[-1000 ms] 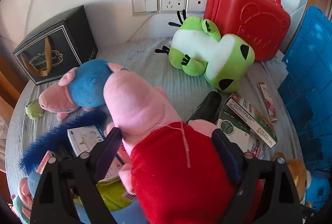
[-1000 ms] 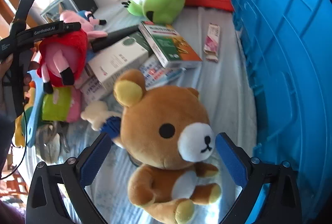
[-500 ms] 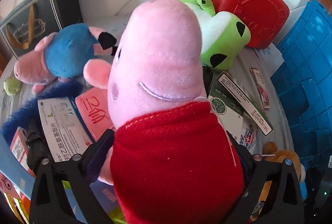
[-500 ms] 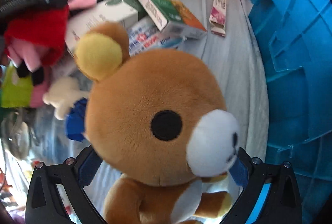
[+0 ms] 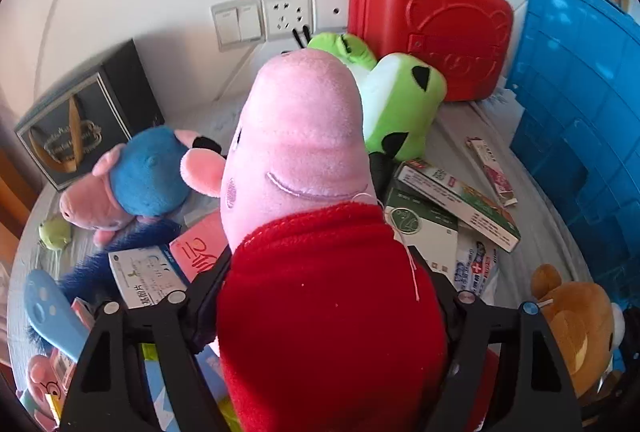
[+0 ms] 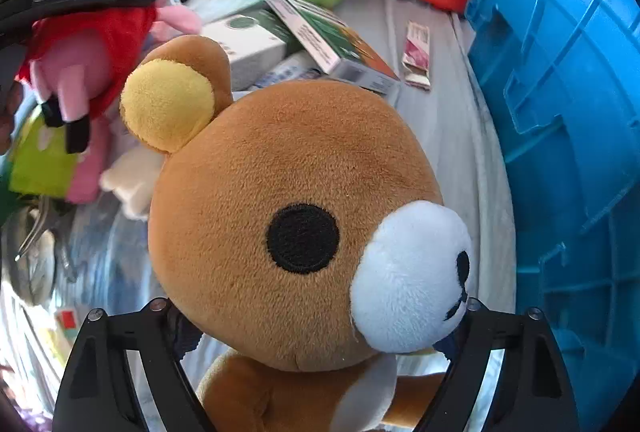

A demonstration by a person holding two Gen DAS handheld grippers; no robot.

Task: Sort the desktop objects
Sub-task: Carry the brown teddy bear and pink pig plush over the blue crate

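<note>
Your left gripper (image 5: 332, 296) fingers are closing on the pink pig plush's (image 5: 304, 160) red body, while your right gripper (image 6: 316, 316) fingers are closing around the brown bear plush's (image 6: 288, 200) head

I logged my left gripper (image 5: 328, 316), angled steeply down, its jaws closing with the pads pressed on the red body of the pink pig plush (image 5: 320, 232), and my right gripper (image 6: 320, 328), pitched steeper still, its jaws closing against the head of the brown bear plush (image 6: 288, 224).
</note>
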